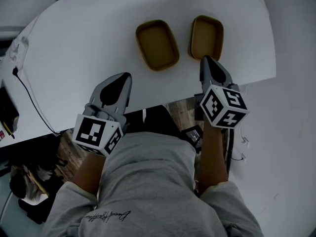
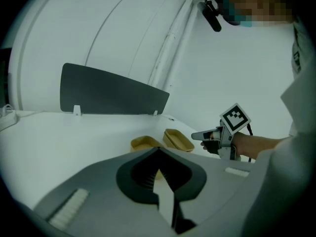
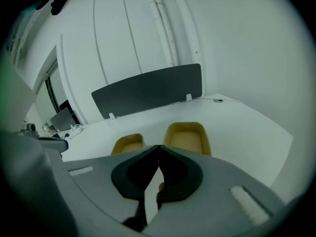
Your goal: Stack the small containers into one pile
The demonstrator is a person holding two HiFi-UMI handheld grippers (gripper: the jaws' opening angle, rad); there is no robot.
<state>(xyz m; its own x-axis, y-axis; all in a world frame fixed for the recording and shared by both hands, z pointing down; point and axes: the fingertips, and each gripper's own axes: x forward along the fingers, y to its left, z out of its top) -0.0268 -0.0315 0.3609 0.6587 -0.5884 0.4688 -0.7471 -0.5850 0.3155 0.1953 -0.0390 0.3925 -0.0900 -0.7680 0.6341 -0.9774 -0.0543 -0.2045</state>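
Two empty tan containers sit side by side on the white table, the left container a little nearer than the right container. My right gripper is shut on nothing, its tip just short of the right container's near rim. My left gripper is also shut and empty, near the table's front edge, left of and short of the left container. The right gripper view shows both containers just beyond the closed tips. The left gripper view shows them past its closed tips.
A dark panel stands along the table's far edge. A black cable runs over the table's left part to a white plug block. The table's front edge lies under both grippers, with the person's lap below it.
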